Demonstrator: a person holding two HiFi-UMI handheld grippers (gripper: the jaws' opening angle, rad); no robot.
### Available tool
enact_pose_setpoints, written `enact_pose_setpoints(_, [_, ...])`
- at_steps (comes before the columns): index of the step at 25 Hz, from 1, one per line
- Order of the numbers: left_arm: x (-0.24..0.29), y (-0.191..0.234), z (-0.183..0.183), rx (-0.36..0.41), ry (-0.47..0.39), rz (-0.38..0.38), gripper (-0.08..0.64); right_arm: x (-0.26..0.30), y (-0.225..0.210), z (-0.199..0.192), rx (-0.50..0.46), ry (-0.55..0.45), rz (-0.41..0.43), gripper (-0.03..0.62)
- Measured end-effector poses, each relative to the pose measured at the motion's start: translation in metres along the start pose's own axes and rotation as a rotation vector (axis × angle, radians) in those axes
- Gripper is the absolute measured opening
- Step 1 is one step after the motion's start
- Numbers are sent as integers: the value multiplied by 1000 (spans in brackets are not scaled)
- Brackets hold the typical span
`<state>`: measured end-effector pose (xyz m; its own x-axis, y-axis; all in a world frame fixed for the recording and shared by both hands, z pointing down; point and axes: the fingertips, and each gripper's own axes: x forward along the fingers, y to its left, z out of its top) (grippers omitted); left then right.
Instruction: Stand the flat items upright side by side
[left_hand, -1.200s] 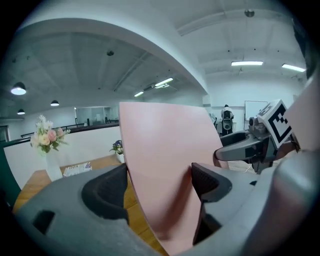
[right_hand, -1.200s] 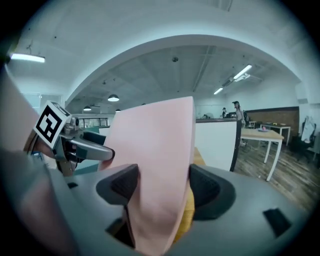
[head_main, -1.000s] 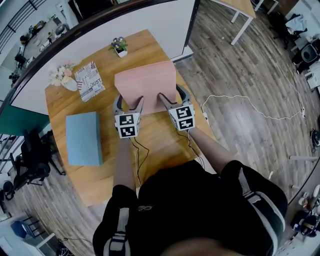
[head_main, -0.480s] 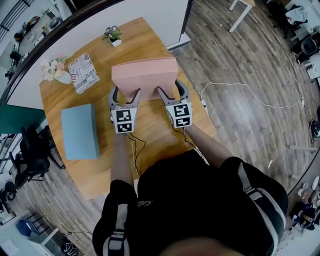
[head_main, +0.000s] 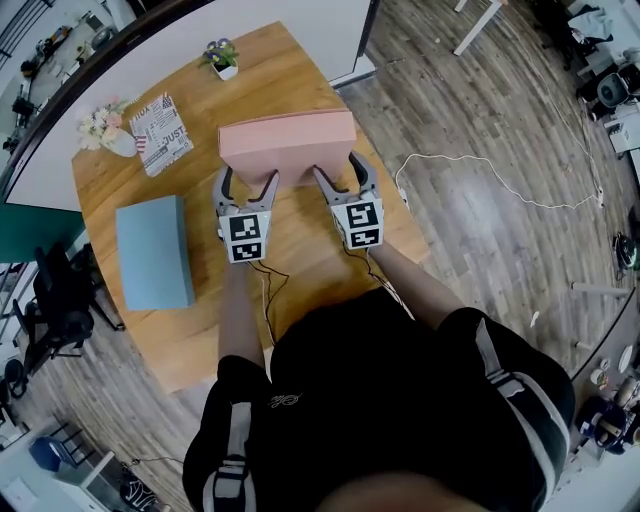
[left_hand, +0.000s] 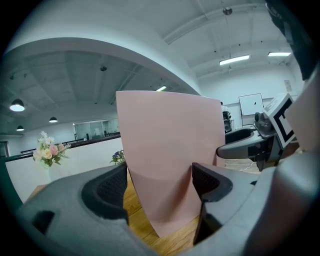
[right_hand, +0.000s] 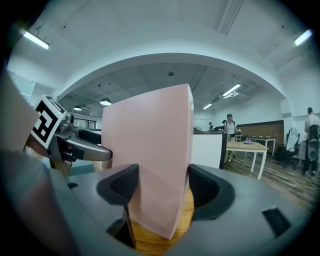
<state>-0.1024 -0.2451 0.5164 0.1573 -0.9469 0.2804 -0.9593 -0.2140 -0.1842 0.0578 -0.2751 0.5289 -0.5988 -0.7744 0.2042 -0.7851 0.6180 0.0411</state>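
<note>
In the head view, the pink box (head_main: 287, 140) stood upright on its long edge on the wooden surface (head_main: 300, 260). The left tool (head_main: 247, 178) met the near side of the pink box at its left end, and the right tool (head_main: 338, 170) met it at its right end. The blue box (head_main: 152, 250) lay flat, well apart from the pink box, to its left and nearer the person. A printed packet (head_main: 160, 132) and a bunch of flowers (head_main: 103, 128) lay further left of the pink box, and a small potted plant (head_main: 222, 58) stood beyond it.

In the left gripper view, the left tool (left_hand: 160, 187) stood wide, with the lower part of the pink box (left_hand: 170, 150) between its pads. Bare wood showed beside the left pad. The right tool (left_hand: 260, 142) appeared just to the right of the pink box.

In the right gripper view, the right tool (right_hand: 157, 187) also stood wide, straddling the pink box's (right_hand: 150, 150) end corner. The left tool (right_hand: 75, 142) showed to the left of the pink box.
</note>
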Motion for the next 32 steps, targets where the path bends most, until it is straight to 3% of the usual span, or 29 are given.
enact_pose_setpoints(7, [-5,-2,5,-42,-30,-14,410,-4,2,3,-9,32,22,324])
enact_pose_setpoints(11, [-8,-1,8,-59,-47,-13,407,-5,5,-1,-5,66,51,377])
enact_pose_setpoints(22, [-30,4,-5,-134,-43,-14,407,-17,14,-14,25,128,62,387])
enact_pose_setpoints(26, [-49,9,-26,-189,-27,7,407,-31,24,-29,48,167,62,385])
enact_pose_setpoints(32, [-94,9,-72,-337,57,25,377,-50,67,-44,112,207,116,379])
